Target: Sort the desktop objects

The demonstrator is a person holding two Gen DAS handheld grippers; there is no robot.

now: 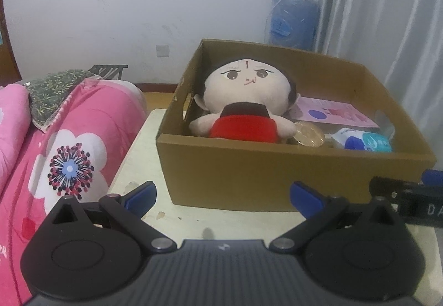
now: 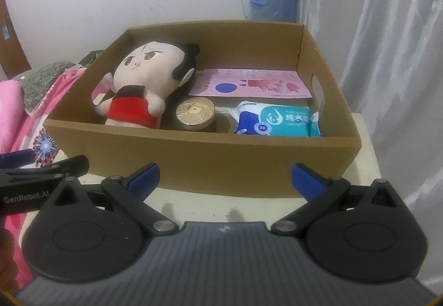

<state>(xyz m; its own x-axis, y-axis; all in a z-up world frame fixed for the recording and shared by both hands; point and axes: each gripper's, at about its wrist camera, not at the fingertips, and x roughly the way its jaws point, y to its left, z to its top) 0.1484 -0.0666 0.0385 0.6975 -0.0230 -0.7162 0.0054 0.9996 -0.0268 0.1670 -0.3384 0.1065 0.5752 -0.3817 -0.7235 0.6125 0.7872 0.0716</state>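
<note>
Pale table (image 2: 362, 145) carries a cardboard box (image 2: 210, 162) where a plush doll (image 2: 144, 84), gold-lidded jar (image 2: 195, 112), wipes pack (image 2: 277, 121) and pink card (image 2: 249, 83) are already stowed. Left gripper (image 1: 223, 196) and right gripper (image 2: 225, 180) are held spread and empty at the near edge; sorting appears nearly finished.

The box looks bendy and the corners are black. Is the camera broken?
No: in the left wrist view the fisheye lens bows the cardboard box and darkens the picture corners; in the right wrist view the box bows too, soft shadows lie on the table, and the doll looks slightly soft.
</note>
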